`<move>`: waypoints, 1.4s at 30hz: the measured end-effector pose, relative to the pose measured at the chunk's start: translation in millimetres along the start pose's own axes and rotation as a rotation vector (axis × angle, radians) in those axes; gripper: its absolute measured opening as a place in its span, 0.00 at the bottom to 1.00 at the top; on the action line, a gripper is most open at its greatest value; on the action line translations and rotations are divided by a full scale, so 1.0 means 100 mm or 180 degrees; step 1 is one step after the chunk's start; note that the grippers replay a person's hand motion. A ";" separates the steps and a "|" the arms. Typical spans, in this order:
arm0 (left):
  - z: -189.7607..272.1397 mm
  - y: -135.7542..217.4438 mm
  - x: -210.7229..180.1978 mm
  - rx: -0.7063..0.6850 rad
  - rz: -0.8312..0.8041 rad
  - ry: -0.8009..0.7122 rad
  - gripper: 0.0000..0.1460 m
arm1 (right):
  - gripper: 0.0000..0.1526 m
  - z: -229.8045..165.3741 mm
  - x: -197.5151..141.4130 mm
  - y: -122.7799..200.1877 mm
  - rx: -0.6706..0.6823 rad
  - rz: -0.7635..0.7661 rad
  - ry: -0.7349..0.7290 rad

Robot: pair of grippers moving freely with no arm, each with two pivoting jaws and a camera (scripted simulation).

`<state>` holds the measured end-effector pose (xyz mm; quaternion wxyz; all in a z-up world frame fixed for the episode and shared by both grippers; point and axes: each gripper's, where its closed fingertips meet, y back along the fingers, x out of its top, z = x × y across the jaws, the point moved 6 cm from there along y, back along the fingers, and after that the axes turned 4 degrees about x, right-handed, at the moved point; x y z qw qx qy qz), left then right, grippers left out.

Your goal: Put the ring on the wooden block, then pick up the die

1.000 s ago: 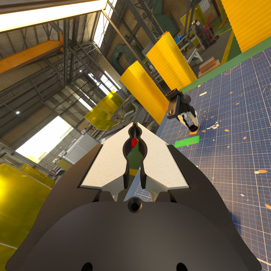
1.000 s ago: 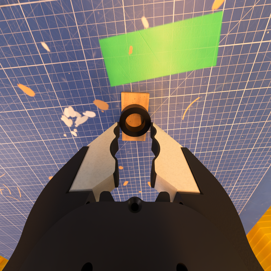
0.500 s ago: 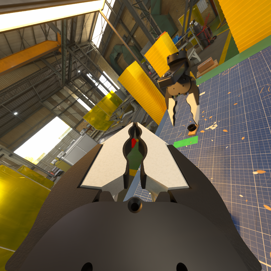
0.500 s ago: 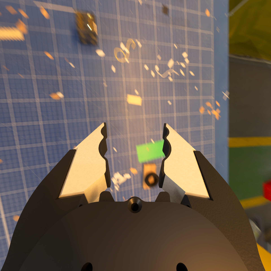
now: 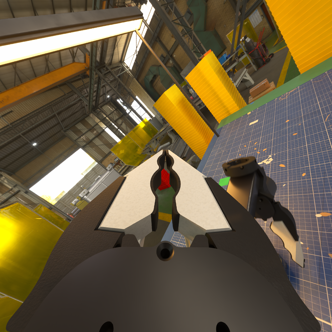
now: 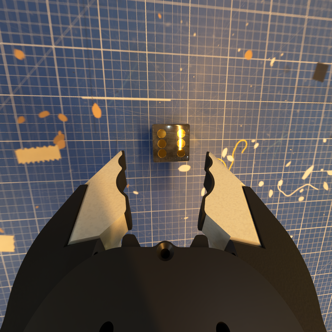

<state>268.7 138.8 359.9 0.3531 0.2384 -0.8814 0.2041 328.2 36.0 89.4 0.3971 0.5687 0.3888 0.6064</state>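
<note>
A dark translucent die [image 6: 170, 142] with gold pips lies on the blue cutting mat [image 6: 251, 107]. My right gripper [image 6: 165, 153] is open and empty, pointing down at the mat. The die sits just beyond its fingertips, in line with the gap and apart from both. In the left wrist view the right gripper hangs over the mat, with one of its fingers [image 5: 289, 246] showing. My left gripper [image 5: 165, 151] is shut and empty, off the mat's edge and tilted up at the hall. The ring and the wooden block are not in view.
The mat carries orange and white paint flecks, pale tape pieces [image 6: 37, 154] and a dark patch [image 6: 320, 71]. A green patch [image 5: 224, 181] lies near the mat's edge [image 5: 208, 161]. Yellow curtains [image 5: 185, 124] stand beyond the edge.
My right gripper left the ring on the wooden block, rose, swung across the mat to above the die and opened wider. The left gripper has hardly moved.
</note>
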 end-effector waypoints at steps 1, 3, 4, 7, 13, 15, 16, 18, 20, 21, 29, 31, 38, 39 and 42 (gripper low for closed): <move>0.00 0.01 0.01 0.0002 0.0013 0.0000 0.00 | 0.56 0.01 0.00 -0.08 0.0003 -0.0076 0.0003; 0.00 0.01 0.01 0.0001 0.0029 0.0001 0.00 | 0.46 0.05 0.00 -0.19 0.0030 -0.0131 0.0051; 0.00 0.01 0.01 0.0000 0.0029 -0.0002 0.00 | 0.36 0.06 0.00 -0.20 0.0047 -0.0074 0.0074; 0.00 0.02 0.02 0.0001 0.0020 -0.0013 0.00 | 0.31 0.10 -0.03 -0.03 0.0119 0.0069 0.0186; -0.01 0.03 0.02 0.0006 0.0049 0.0004 0.00 | 0.31 0.30 -0.52 1.07 0.0082 0.0501 0.0407; 0.00 0.02 0.03 0.0001 0.0051 0.0003 0.00 | 0.31 0.45 -0.79 1.49 -0.0129 0.0492 0.0433; 0.00 0.01 0.03 -0.0004 0.0051 0.0001 0.00 | 0.31 0.53 -0.95 1.68 -0.0258 0.0438 0.0421; 0.02 -0.01 0.04 -0.0016 0.0044 -0.0004 0.00 | 0.31 0.69 -1.24 2.02 -0.0450 0.0315 0.0340; 0.05 -0.04 0.04 -0.0035 0.0025 -0.0017 0.00 | 0.31 0.82 -1.52 2.28 -0.0617 0.0188 0.0303; 0.06 -0.05 0.05 -0.0047 0.0013 -0.0024 0.00 | 0.31 0.87 -1.65 2.38 -0.0649 0.0138 0.0305; 0.13 -0.17 0.02 -0.0133 -0.0066 -0.0050 0.00 | 0.31 1.34 -2.56 2.41 -0.0644 -0.0331 -0.0031; 0.12 -0.18 0.01 -0.0140 -0.0073 -0.0045 0.00 | 0.31 1.43 -2.73 2.26 -0.0548 -0.0403 -0.0104; 0.13 -0.19 0.00 -0.0147 -0.0086 -0.0052 0.00 | 0.31 1.67 -3.11 1.73 -0.0246 -0.0520 -0.0138; 0.13 -0.20 0.00 -0.0150 -0.0092 -0.0055 0.00 | 0.31 1.70 -3.15 1.68 -0.0228 -0.0541 -0.0132; 0.14 -0.22 -0.01 -0.0164 -0.0112 -0.0058 0.00 | 0.31 1.76 -3.23 1.55 -0.0120 -0.0587 -0.0097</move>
